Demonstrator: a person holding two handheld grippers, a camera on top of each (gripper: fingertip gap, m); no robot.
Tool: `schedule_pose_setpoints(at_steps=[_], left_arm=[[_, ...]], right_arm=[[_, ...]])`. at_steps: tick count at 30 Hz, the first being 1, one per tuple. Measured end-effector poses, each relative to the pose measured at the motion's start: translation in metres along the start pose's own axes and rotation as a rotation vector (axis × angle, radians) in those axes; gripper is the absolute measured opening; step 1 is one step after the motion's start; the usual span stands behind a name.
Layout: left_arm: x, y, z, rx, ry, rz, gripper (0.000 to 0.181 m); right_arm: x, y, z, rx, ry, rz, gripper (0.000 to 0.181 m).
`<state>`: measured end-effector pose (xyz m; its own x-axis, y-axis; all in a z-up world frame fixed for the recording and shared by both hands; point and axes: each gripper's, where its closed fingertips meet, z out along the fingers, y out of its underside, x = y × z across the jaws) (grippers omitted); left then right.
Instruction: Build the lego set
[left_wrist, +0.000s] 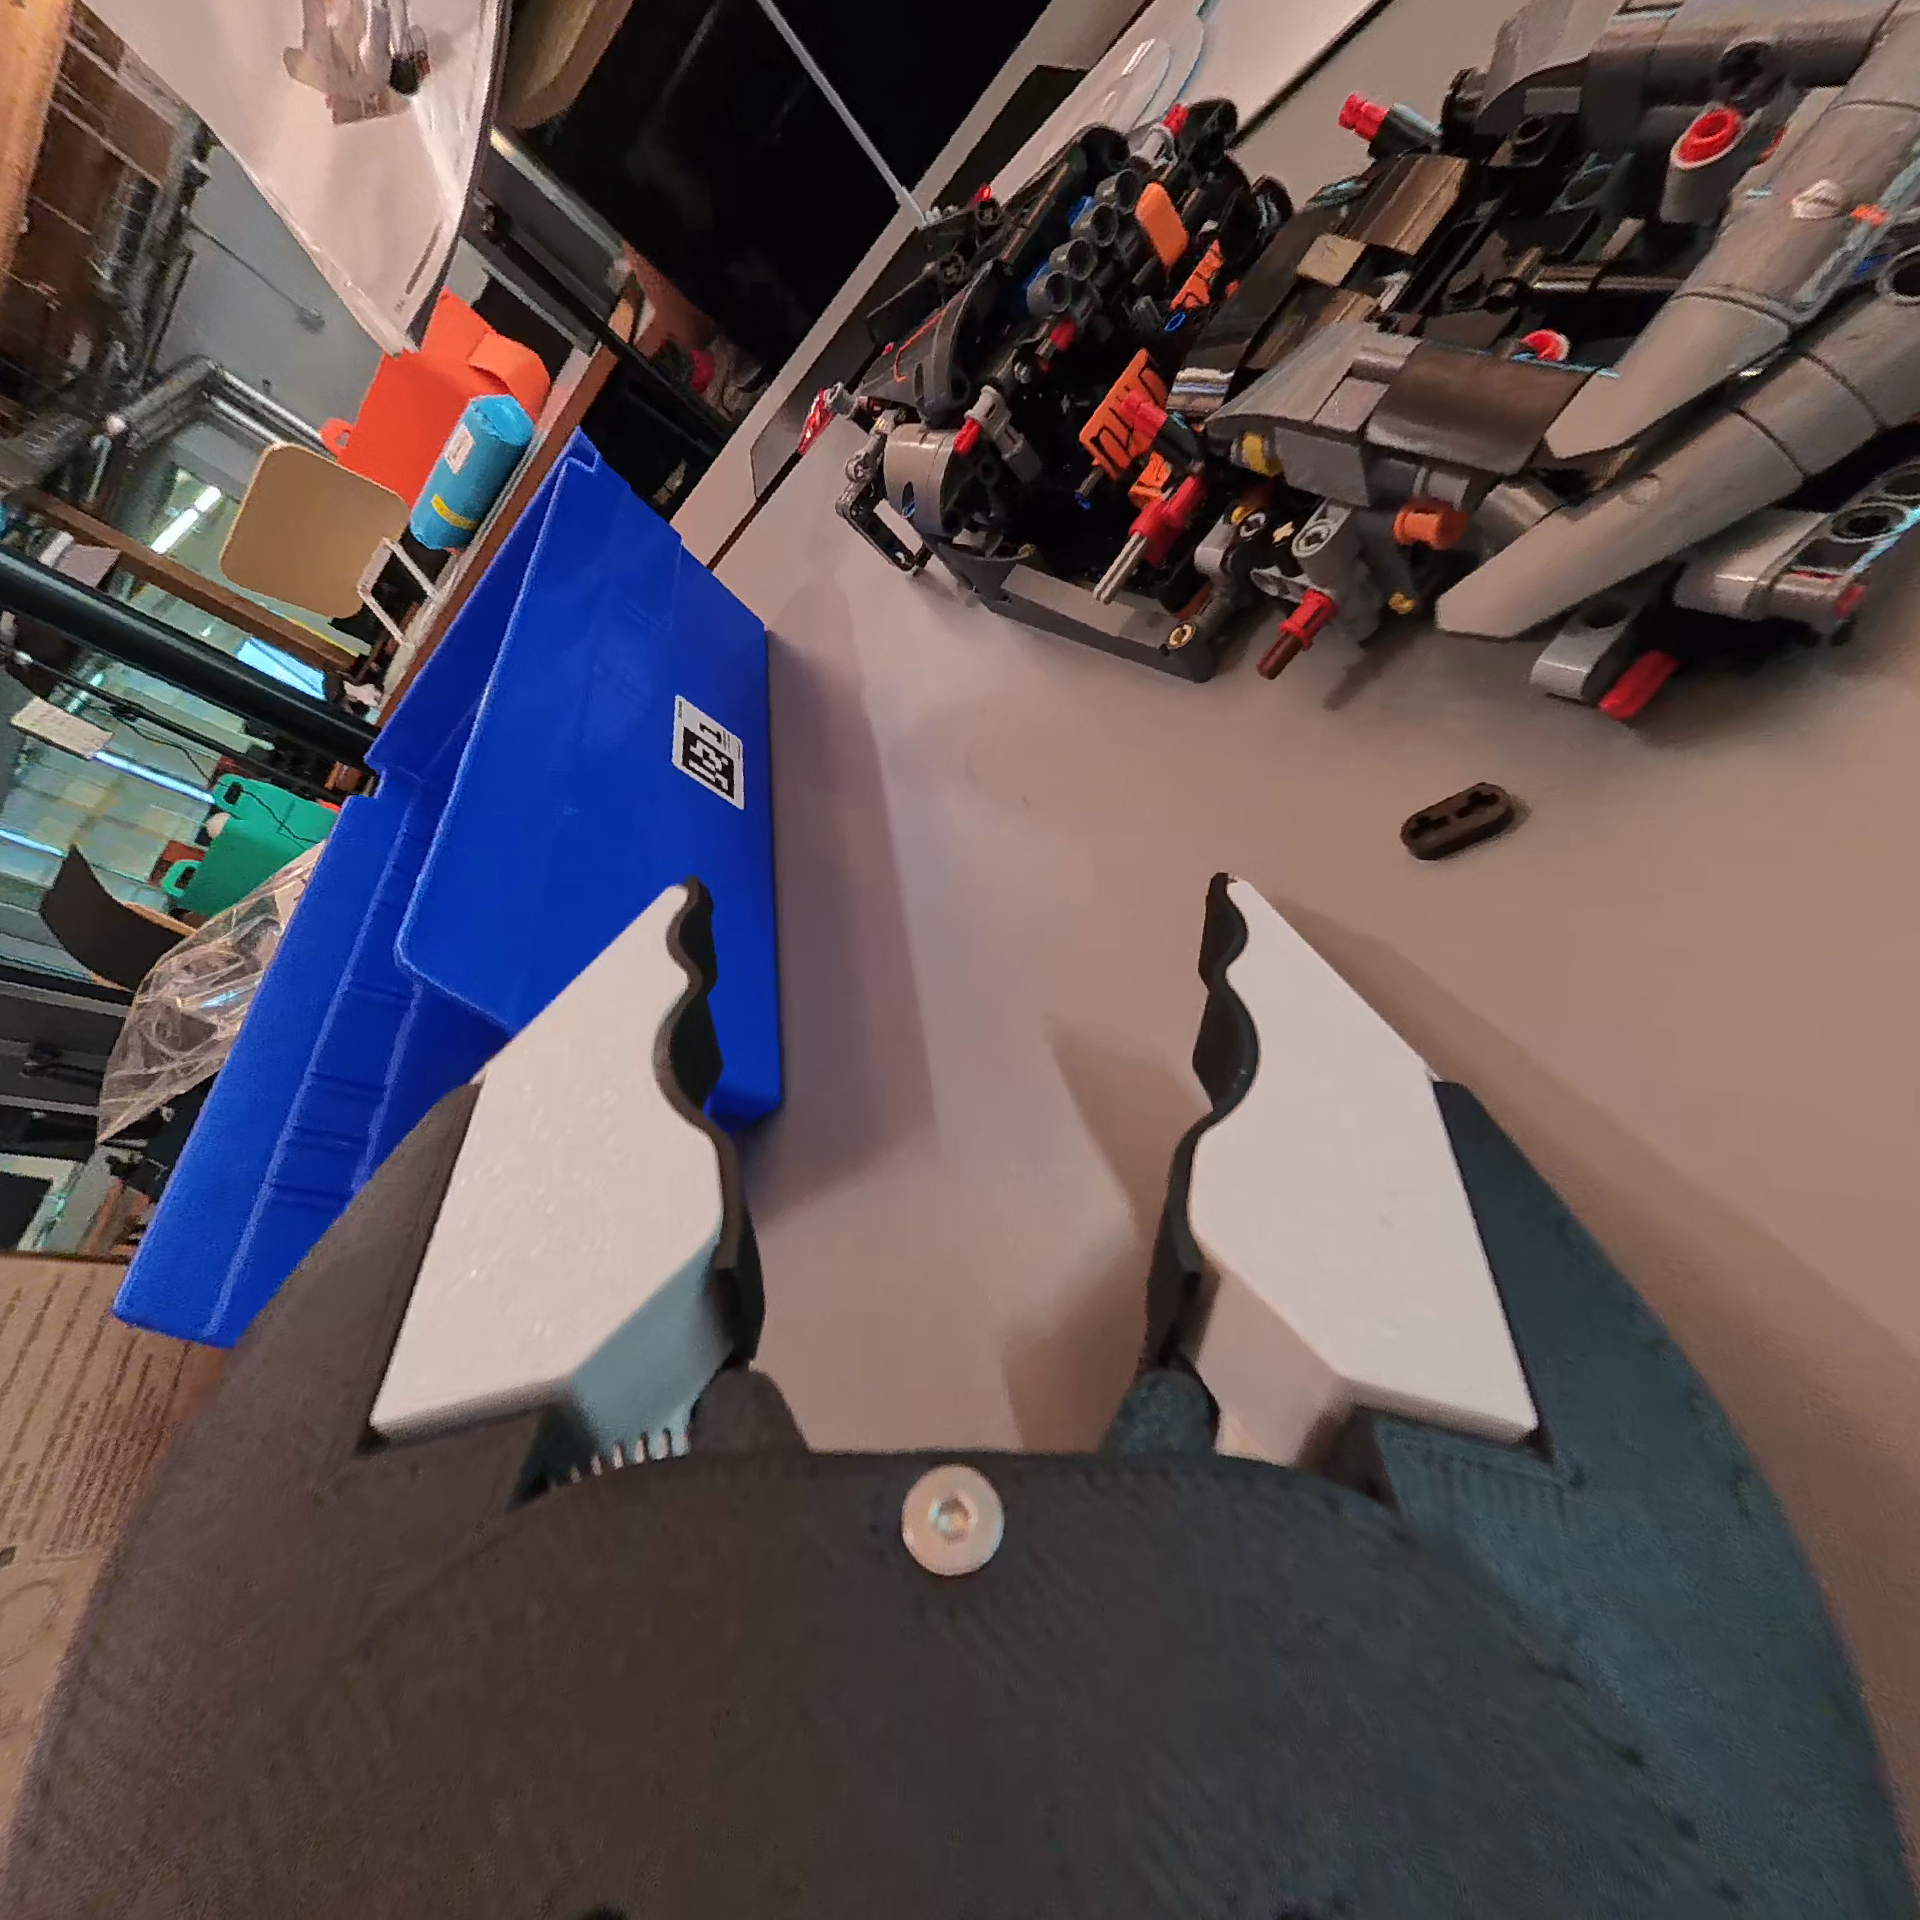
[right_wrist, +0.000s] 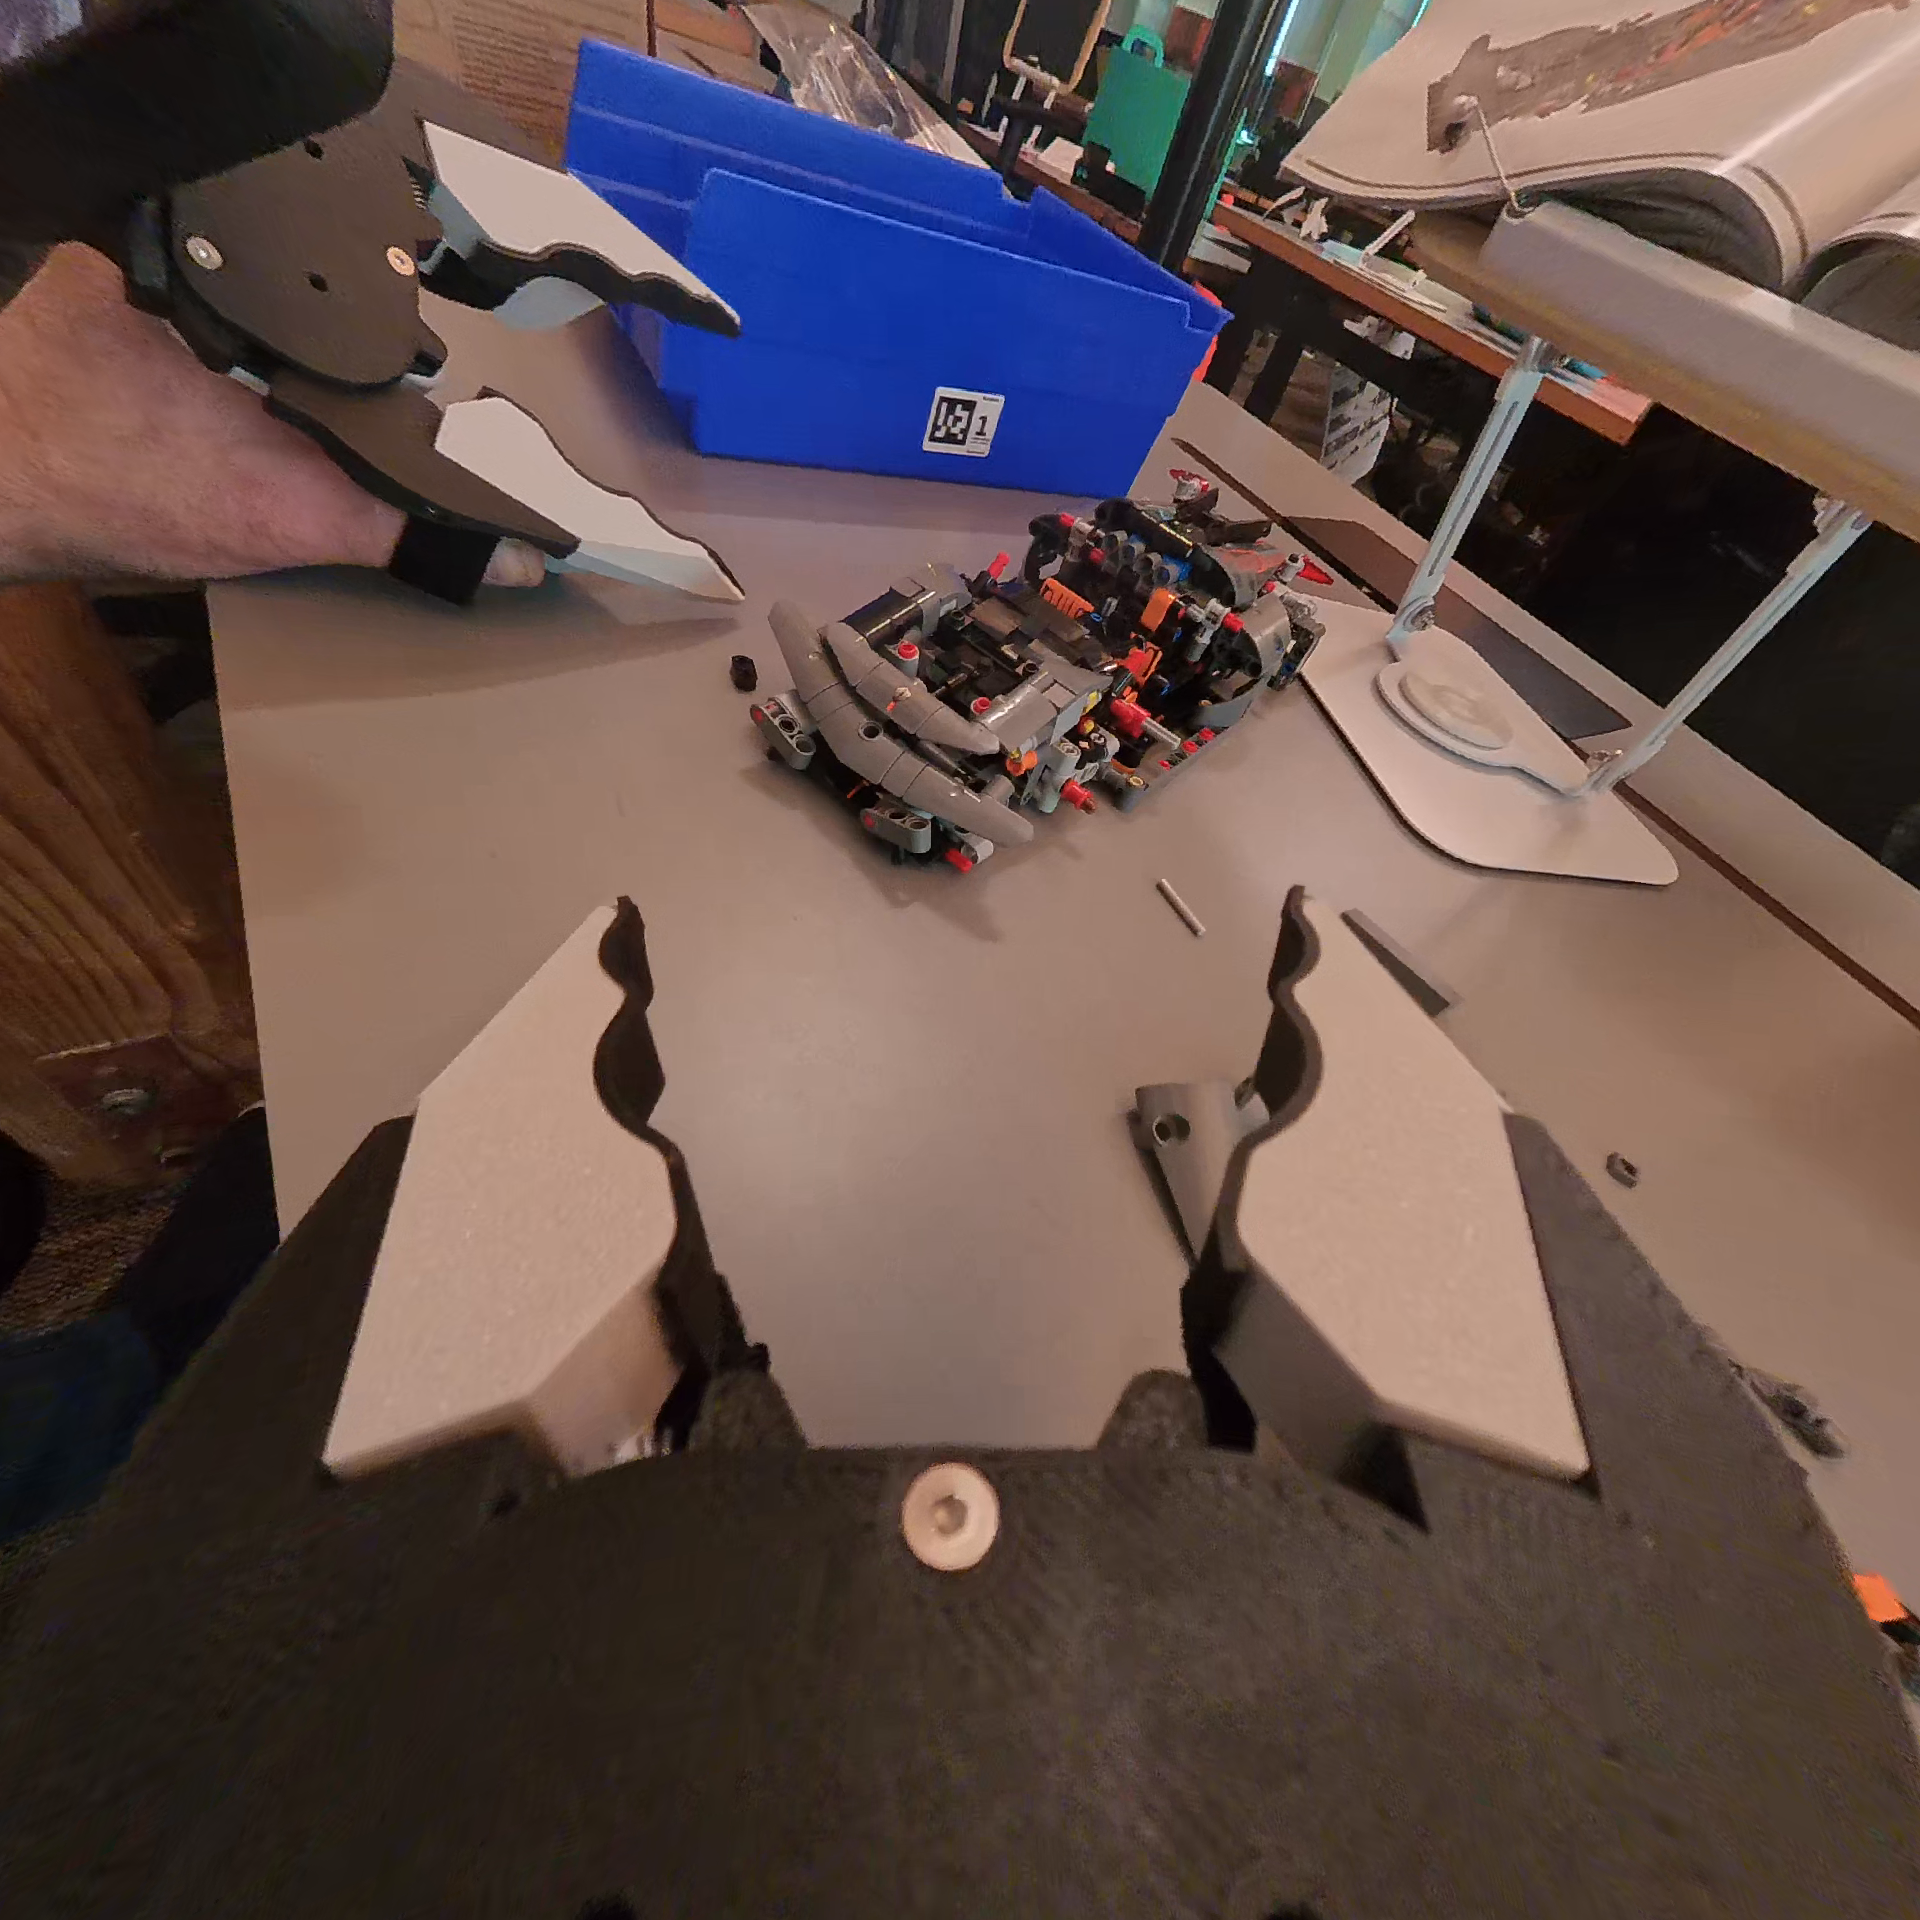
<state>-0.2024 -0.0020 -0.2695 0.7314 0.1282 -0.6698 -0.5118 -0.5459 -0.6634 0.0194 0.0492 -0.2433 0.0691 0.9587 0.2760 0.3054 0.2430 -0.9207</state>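
Observation:
A partly built grey, black and orange lego car sits mid-table; it fills the upper right of the left wrist view. A small black lego piece lies loose on the table left of the car. My left gripper is open and empty, tilted on its side above the table, close to that piece; it also shows in the right wrist view. My right gripper is open and empty near the front edge. A grey lego panel lies by its right finger. A thin grey axle lies ahead.
A blue bin with a white tag stands behind the car, and at the left of the left wrist view. A stand with an open instruction book sits on a white base at the right. A wooden post stands left. Measured from the fingertips, the small black lego piece is 4 centimetres or so from the left gripper and 15 centimetres from the right. Look for it in the right wrist view too. It is some 12 centimetres from my right tips to the thin grey axle.

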Motion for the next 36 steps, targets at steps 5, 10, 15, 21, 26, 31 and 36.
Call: schedule_pose_setpoints(at_steps=[5,10,15,21,26,31,36], left_arm=[[0.001,-0.001,0.0,0.004,0.009,-0.001,0.092],[0.003,-0.002,-0.002,0.01,0.009,0.014,0.088],[0.005,-0.003,-0.004,0.008,0.0,0.026,0.083],[0.003,0.001,-0.003,-0.016,0.024,-0.022,0.088],[0.001,0.003,-0.008,-0.021,0.022,-0.052,0.099],[-0.004,0.008,-0.012,-0.034,0.037,-0.119,0.104],[-0.002,0.008,-0.015,-0.029,0.058,-0.124,0.11]], right_arm=[[0.001,0.008,0.002,-0.057,0.014,0.007,0.119],[0.003,0.013,-0.003,-0.08,0.01,0.053,0.119],[0.006,0.013,-0.008,-0.071,0.008,0.092,0.122],[0.003,0.014,-0.008,-0.08,-0.008,0.081,0.123],[-0.002,0.016,-0.006,-0.096,-0.04,0.062,0.122],[-0.008,0.02,-0.003,-0.13,-0.045,0.015,0.125],[-0.006,0.022,-0.002,-0.148,-0.038,0.019,0.128]])
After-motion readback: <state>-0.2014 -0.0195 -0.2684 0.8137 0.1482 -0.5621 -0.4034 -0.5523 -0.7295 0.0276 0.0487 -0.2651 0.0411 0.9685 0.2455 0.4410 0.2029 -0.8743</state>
